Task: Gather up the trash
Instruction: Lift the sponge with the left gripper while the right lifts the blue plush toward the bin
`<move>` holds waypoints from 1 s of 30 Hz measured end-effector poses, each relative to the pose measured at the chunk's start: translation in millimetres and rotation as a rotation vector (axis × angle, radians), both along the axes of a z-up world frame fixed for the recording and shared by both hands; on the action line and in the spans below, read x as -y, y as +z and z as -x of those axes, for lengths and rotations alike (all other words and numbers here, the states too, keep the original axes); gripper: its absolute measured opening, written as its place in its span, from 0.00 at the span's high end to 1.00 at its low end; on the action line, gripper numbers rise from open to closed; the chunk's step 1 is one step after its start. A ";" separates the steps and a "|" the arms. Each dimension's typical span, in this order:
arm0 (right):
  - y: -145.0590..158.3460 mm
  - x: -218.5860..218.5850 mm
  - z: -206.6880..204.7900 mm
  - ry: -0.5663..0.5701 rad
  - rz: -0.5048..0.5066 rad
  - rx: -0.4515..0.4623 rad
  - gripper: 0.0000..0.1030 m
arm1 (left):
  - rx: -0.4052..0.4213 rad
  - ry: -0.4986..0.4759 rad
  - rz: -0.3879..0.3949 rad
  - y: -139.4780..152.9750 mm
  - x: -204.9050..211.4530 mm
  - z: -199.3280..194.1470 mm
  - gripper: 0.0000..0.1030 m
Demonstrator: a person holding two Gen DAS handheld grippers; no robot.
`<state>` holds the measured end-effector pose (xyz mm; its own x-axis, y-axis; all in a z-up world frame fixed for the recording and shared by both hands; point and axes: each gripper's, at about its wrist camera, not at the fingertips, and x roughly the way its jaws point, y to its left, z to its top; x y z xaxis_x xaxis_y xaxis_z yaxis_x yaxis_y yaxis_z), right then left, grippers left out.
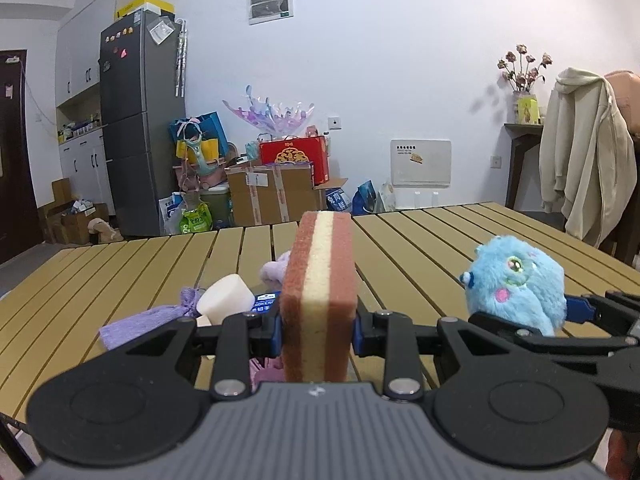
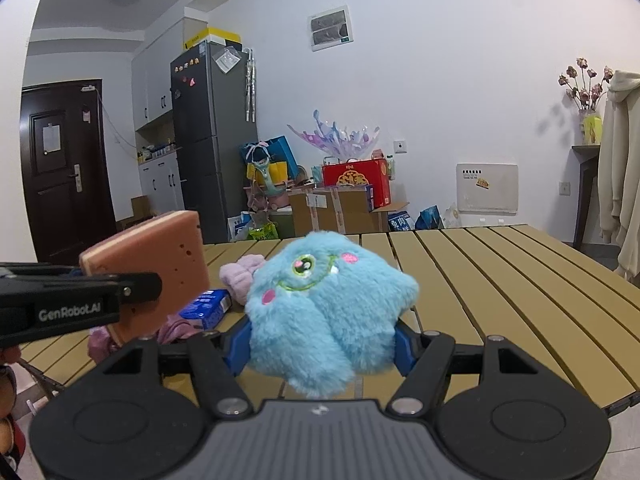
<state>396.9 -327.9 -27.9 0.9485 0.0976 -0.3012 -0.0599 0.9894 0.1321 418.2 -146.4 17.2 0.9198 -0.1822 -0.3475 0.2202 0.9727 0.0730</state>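
1. Left wrist view: the left gripper (image 1: 318, 326) is clenched on a sponge (image 1: 318, 300), which stands upright in the centre of the frame, above the slatted table (image 1: 440, 240). At lower left, behind the gripper, a white cylinder (image 1: 226, 294), a purple pouch (image 1: 144, 324) and a blue packet (image 1: 266, 300) lie on the table.
2. Right wrist view: the right gripper (image 2: 322, 346) grasps a blue plush toy (image 2: 324, 304) in the centre. At the left edge the sponge (image 2: 160, 264) is seen in the other gripper.
3. Progress, as I judge: two items are picked up, none is deposited; no bin is visible. Several items are left on the table.
4. Room: a grey fridge (image 2: 212, 140) at upper left, cardboard boxes (image 2: 340, 208) against the white wall, and a dark door (image 2: 64, 168) at the left.
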 end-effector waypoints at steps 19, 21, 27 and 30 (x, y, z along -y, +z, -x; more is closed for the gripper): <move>9.7 -22.2 59.6 0.027 0.043 0.041 0.36 | 0.031 0.035 0.036 27.5 -45.2 72.3 0.70; 13.0 -26.8 72.7 0.038 0.050 0.045 0.36 | 0.027 0.038 0.039 28.0 -53.6 83.6 0.70; 16.2 -38.9 113.0 0.061 0.030 0.040 0.36 | 0.033 0.046 0.065 28.3 -75.6 122.4 0.70; 14.5 -45.3 133.3 0.067 0.022 0.033 0.36 | 0.033 0.047 0.074 27.7 -86.5 140.1 0.70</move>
<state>263.6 -282.5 -13.4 0.9496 0.1551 -0.2724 -0.1301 0.9857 0.1075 278.2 -59.8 44.9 0.9386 -0.1628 -0.3041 0.1731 0.9849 0.0072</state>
